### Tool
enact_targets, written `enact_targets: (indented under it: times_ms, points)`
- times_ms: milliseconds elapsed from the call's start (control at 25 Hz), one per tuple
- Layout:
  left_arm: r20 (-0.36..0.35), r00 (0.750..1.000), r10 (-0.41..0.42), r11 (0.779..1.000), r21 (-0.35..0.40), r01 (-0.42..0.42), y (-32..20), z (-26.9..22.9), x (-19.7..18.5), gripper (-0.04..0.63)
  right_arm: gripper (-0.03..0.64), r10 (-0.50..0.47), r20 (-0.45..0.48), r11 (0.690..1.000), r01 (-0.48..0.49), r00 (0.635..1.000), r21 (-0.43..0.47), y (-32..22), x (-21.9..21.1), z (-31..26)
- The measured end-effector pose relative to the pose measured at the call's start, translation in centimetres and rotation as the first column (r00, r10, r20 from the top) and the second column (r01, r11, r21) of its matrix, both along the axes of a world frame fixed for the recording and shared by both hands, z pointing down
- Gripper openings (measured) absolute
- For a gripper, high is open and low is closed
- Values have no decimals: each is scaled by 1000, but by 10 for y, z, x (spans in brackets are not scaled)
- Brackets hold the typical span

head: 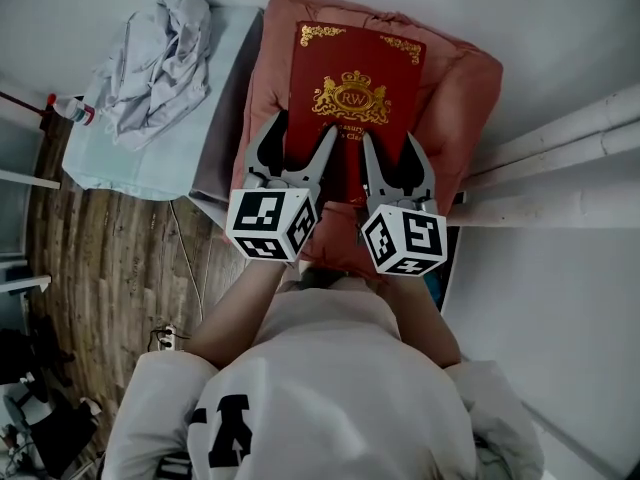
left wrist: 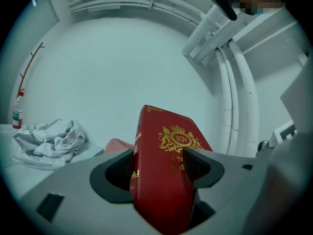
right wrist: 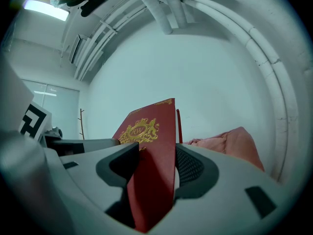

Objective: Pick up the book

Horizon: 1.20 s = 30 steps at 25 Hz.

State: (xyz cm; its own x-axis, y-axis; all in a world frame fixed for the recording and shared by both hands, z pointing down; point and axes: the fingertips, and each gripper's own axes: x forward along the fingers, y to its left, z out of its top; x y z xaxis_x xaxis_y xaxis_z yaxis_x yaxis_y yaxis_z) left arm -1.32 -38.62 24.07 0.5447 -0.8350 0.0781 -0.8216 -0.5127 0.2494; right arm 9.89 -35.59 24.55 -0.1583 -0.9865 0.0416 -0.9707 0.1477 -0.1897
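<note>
Gripping: left tongs (head: 298,146) and right tongs (head: 392,158) each clamped wide on near edge of the red book (head: 356,78).
Place: over the pink cushion (head: 465,78), cover up.
Handling: likely stiff, thick, fairly heavy, slippery on glossy cover.
Hold: best at both near corners, pads flat.

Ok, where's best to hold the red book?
By its near edge, coming from the person's side, one gripper toward each corner: the red book is broad and thick, so two spaced grips steady it. The left gripper and right gripper clamp it there.
</note>
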Motion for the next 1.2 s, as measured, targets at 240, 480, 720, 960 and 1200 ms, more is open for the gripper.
enact_targets:
  times_ms: [240, 480, 720, 960, 1200]
  points:
    - [14, 1000, -5, 1000, 18, 4, 14, 6, -10, 307, 236, -2, 17, 1000, 1, 1000, 23, 15, -10, 8]
    - [16, 1000, -26, 999, 46, 26, 33, -4, -15, 307, 236, -15, 7, 999, 15, 1000, 51, 33, -15, -4]
    - [22, 998, -57, 997, 47, 56, 85, 2, -6, 307, 236, -38, 7, 998, 37, 999, 53, 83, -5, 2]
    - [1, 997, -80, 997, 21, 80, 138, 4, 7, 307, 236, -59, -16, 998, 59, 998, 28, 134, 8, 1]
    - [-1, 995, -100, 995, 19, 100, 207, 7, 18, 307, 236, -76, -21, 997, 76, 997, 24, 200, 19, 4]
